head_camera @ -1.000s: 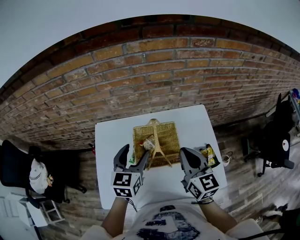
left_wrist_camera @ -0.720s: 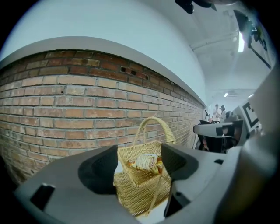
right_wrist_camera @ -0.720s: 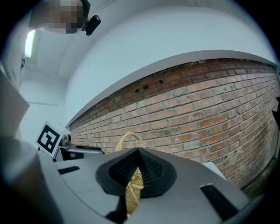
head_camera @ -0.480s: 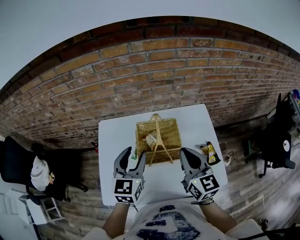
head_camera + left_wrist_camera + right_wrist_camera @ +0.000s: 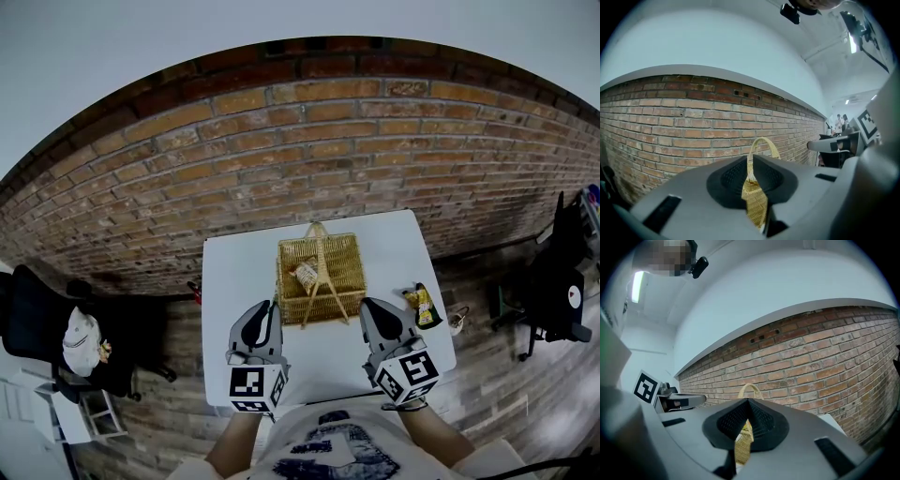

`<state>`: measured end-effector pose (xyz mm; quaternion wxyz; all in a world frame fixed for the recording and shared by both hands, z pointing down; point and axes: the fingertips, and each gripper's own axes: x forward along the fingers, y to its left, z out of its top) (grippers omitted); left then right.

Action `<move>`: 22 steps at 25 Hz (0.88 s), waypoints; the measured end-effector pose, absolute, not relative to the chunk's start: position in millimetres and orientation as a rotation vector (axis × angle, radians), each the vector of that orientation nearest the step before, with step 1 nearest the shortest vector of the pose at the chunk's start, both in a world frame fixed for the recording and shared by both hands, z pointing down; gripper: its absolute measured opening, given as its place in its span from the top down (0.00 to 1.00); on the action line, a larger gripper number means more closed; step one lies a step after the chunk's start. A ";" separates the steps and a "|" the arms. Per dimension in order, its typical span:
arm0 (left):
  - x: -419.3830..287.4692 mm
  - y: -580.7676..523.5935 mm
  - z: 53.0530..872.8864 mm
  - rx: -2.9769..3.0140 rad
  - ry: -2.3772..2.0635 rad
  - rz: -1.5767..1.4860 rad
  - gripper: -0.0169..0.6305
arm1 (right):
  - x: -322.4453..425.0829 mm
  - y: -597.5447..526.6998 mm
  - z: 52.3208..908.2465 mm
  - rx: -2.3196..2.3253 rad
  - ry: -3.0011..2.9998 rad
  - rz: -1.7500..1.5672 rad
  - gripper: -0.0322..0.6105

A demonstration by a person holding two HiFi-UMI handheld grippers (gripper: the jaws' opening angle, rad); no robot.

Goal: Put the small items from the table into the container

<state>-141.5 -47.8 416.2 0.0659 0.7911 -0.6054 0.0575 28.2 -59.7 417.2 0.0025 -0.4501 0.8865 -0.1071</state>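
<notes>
Basket (image 5: 330,265) on table (image 5: 234,277): one packet (image 5: 305,275) inside | left gripper (image 5: 265,315) closing, empty | right gripper (image 5: 376,314) closed, empty

Brick wall (image 5: 309,141) at back, white wall (image 5: 187,47) above it. Black chair (image 5: 33,323) at left, white cloth (image 5: 81,339) on it. Second black chair (image 5: 553,281) at right. Wood floor (image 5: 487,384).

The left gripper (image 5: 263,309) is closing its empty fingers; the right gripper (image 5: 369,307) holds its fingers together.
</notes>
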 end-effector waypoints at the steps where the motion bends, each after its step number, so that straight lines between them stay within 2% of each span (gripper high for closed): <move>1: -141.6 -45.4 415.6 2.385 -1.831 0.167 0.84 | 27.9 -58.0 417.1 -1.409 2.783 -0.332 0.92; 9: -144.0 -31.9 420.5 2.371 -1.836 0.169 0.90 | 25.7 -49.4 419.1 -1.395 2.793 -0.331 0.92; 22: -148.1 -30.3 422.5 2.365 -1.838 0.201 0.90 | 24.0 -49.9 417.6 -1.395 2.801 -0.328 0.92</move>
